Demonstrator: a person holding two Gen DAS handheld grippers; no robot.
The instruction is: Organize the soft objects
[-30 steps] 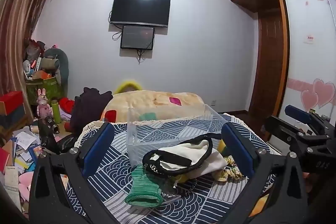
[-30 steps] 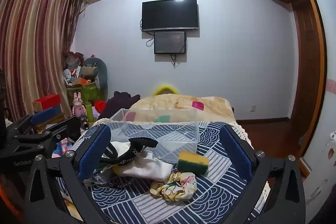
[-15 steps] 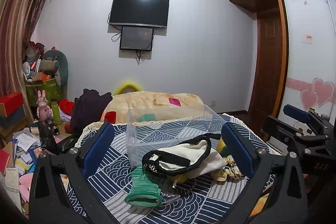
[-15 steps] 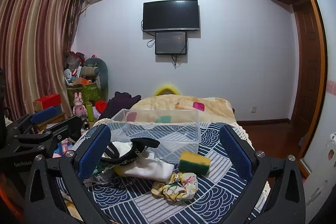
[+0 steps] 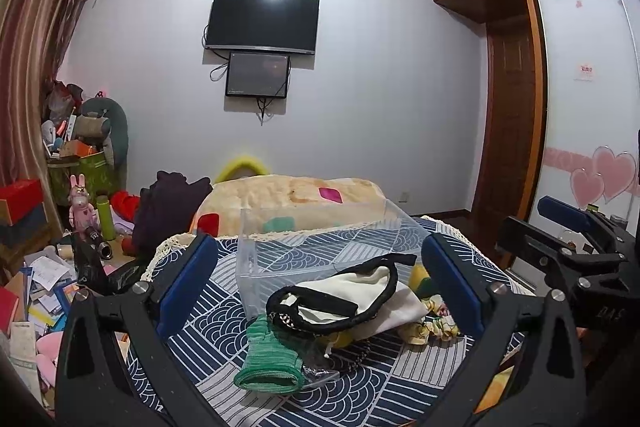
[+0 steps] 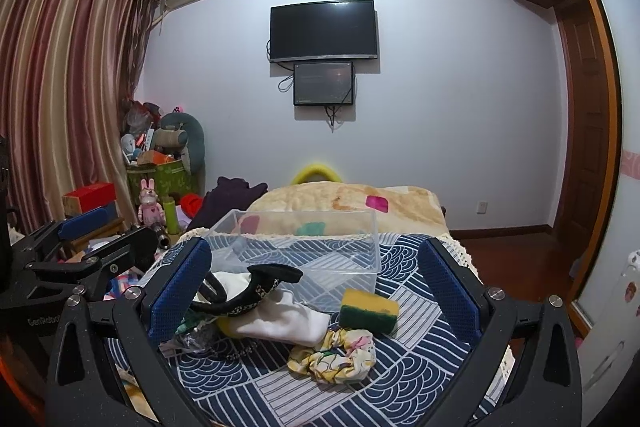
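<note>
A clear plastic bin (image 5: pixel 320 247) (image 6: pixel 304 251) stands empty on the blue patterned cloth (image 5: pixel 392 383). In front of it lie a green glove (image 5: pixel 268 359), a cream bag with black straps (image 5: pixel 360 299) (image 6: pixel 280 315), a yellow-green sponge (image 6: pixel 369 310) and a floral scrunchie (image 6: pixel 334 349) (image 5: pixel 432 325). My left gripper (image 5: pixel 320 283) is open and empty, held above the pile. My right gripper (image 6: pixel 316 287) is open and empty, also above the pile. Each gripper shows at the edge of the other's view.
A beige blanket (image 6: pixel 344 203) lies on the bed behind the bin. Dark clothes (image 5: pixel 168 203) sit at its left. Toys, boxes and papers (image 5: pixel 40 267) clutter the floor at left. A wardrobe and door (image 5: pixel 516 107) stand at right.
Both views have shifted slightly; the grippers have risen or tilted a little. Nothing on the cloth has moved, and both grippers stay open.
</note>
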